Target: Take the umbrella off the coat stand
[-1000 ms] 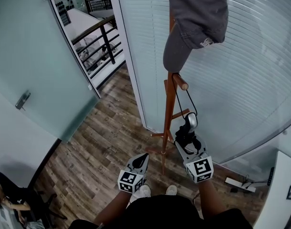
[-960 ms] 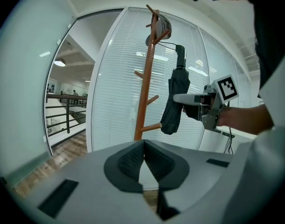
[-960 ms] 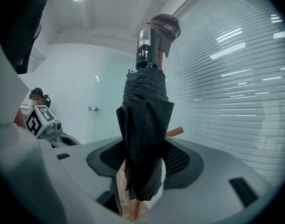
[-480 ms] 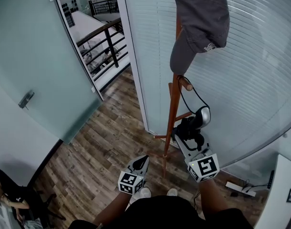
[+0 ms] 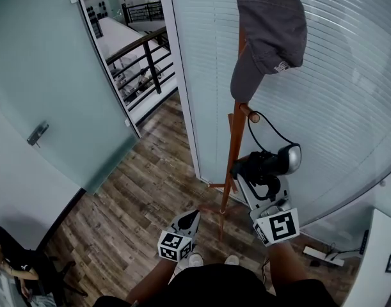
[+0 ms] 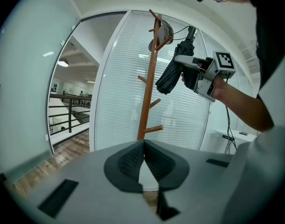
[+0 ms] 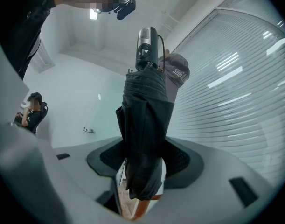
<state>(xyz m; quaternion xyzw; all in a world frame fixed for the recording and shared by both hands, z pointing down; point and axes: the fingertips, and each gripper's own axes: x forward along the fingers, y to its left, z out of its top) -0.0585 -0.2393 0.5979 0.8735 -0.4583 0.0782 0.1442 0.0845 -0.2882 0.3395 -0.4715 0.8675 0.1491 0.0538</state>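
A wooden coat stand (image 5: 232,147) stands before the blinds, with a grey cap (image 5: 270,32) on its top. My right gripper (image 5: 264,183) is shut on the folded black umbrella (image 5: 254,166). The umbrella's silver handle (image 5: 290,158) points right. Its black strap (image 5: 267,125) still loops over a peg (image 5: 249,114). In the right gripper view the umbrella (image 7: 144,125) fills the jaws of the right gripper (image 7: 144,148), handle (image 7: 146,45) uppermost. My left gripper (image 5: 189,221) hangs low, shut and holding nothing. The left gripper view shows its pads (image 6: 133,160) meeting, with the stand (image 6: 149,78) and umbrella (image 6: 172,76) beyond.
A frosted glass door (image 5: 38,133) stands open at the left, with a black railing (image 5: 141,62) past it. A slatted glass wall (image 5: 349,107) runs behind the stand. A seated person (image 5: 9,261) is at the lower left. A power strip (image 5: 320,251) and white desk (image 5: 381,254) lie right.
My right gripper has risen with the umbrella and tilted it, so the handle now sits higher and further right. The strap hangs slacker. The left gripper has stayed put.
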